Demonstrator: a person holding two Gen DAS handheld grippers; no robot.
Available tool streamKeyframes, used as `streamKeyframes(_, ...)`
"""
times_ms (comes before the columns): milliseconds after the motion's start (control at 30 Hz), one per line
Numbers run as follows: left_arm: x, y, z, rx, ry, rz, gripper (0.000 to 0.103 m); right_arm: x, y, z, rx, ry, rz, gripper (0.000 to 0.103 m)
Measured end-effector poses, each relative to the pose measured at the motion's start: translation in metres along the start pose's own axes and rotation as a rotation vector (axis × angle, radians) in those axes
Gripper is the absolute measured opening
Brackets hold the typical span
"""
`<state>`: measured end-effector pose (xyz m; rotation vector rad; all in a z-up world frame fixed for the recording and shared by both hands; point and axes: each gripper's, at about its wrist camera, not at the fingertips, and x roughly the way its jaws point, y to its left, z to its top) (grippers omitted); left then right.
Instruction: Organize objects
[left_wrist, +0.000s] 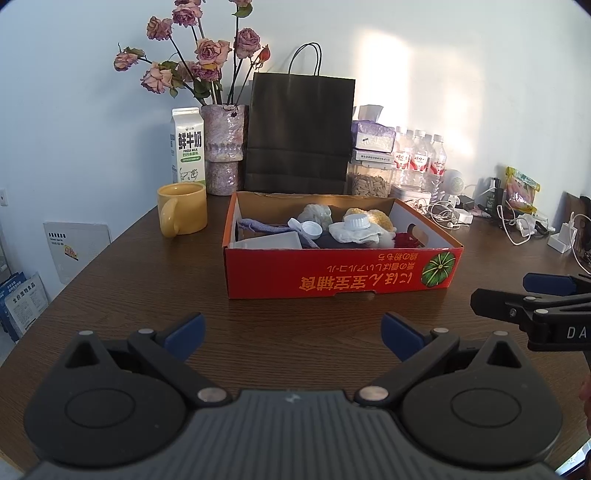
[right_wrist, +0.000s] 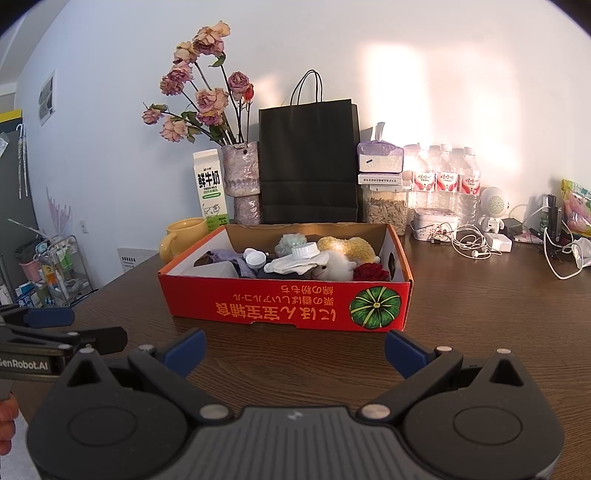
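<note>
A red cardboard box (left_wrist: 340, 271) (right_wrist: 288, 302) with a pumpkin print stands on the brown wooden table (left_wrist: 147, 295). It holds several small things: a white bottle cap (left_wrist: 355, 222) (right_wrist: 305, 252), white cloth, yellow knitted items (right_wrist: 351, 246), a white tray (left_wrist: 269, 240), a red item (right_wrist: 371, 272). My left gripper (left_wrist: 293, 332) is open and empty, in front of the box. My right gripper (right_wrist: 293, 349) is open and empty, also in front of the box. Each gripper shows at the edge of the other's view.
Behind the box stand a yellow mug (left_wrist: 183, 214), a milk carton (left_wrist: 187, 146), a vase of dried roses (left_wrist: 223, 147), a black paper bag (left_wrist: 300, 129), a seed jar (right_wrist: 386, 210) and water bottles (right_wrist: 447, 181). Cables and chargers (right_wrist: 476, 245) lie at right.
</note>
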<state>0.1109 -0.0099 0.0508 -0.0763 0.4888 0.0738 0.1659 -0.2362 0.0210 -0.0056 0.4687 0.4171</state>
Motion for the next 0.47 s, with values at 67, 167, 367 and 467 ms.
streamKeyframes(67,0.0000,-0.0004,-0.0004,0.002,0.001,0.001,0.103,0.0001,-0.0001,-0.0003,0.000,0.000,0.000,0.103)
streamKeyframes(167,0.0001,-0.0005,-0.0006,0.000,0.004,0.002,0.103,0.0009,0.0001,0.0001,0.000,0.001,-0.001,0.103)
streamKeyframes(367,0.0001,0.0012,-0.0010,-0.006,0.001,0.000,0.103,0.0014,0.0031,0.0004,0.000,0.005,0.000,0.103)
streamKeyframes(467,0.0017,0.0021,-0.0018,-0.009,0.015,0.003,0.103,0.0016,0.0036,-0.0001,-0.002,0.006,0.001,0.103)
